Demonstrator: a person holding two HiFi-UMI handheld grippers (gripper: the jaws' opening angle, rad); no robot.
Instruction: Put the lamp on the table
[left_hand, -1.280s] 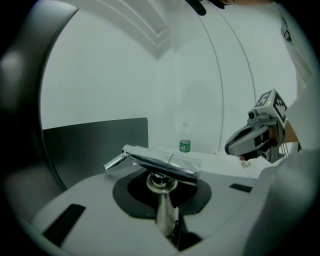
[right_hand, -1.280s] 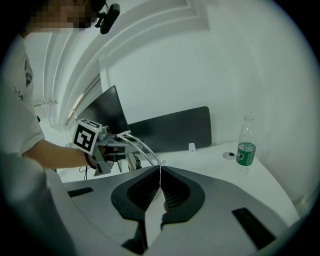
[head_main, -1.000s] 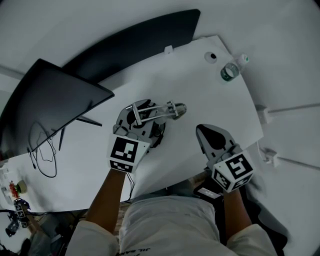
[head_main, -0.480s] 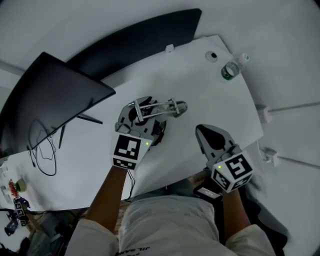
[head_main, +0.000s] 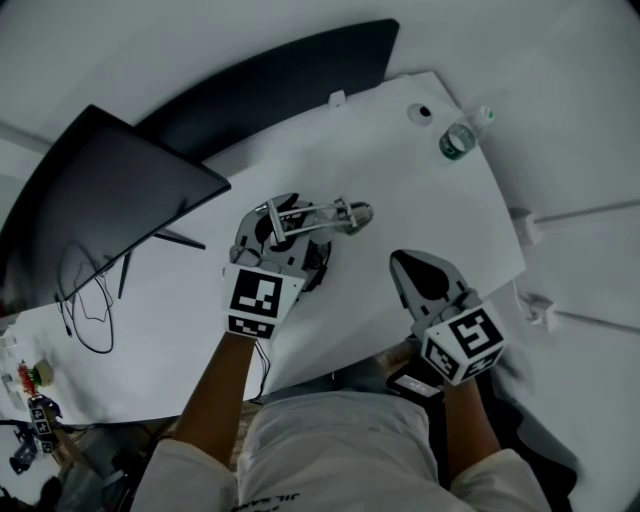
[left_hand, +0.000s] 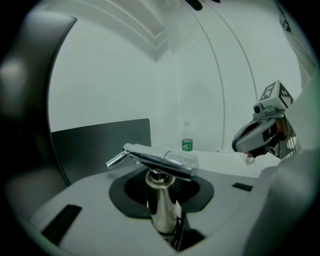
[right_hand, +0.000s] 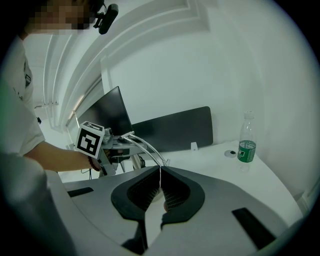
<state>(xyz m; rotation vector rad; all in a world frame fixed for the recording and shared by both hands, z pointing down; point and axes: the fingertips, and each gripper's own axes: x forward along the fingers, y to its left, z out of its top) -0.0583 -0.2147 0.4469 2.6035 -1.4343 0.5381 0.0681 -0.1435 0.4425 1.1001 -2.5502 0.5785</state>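
Release step: my left claw is opening around the slim chrome metal desk lamp on the white worktop; next, withdraw without tipping it, right claw closed, empty.

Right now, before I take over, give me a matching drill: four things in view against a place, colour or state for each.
Things:
1 lamp
2 bottle
3 monitor
4 right gripper

Descriptions:
A jaws together, nothing between them
B green label, far right corner of the table
C shiny metal, mid-table
D dark screen, left end of the table

Pairs: 1-C; 2-B; 3-D; 4-A
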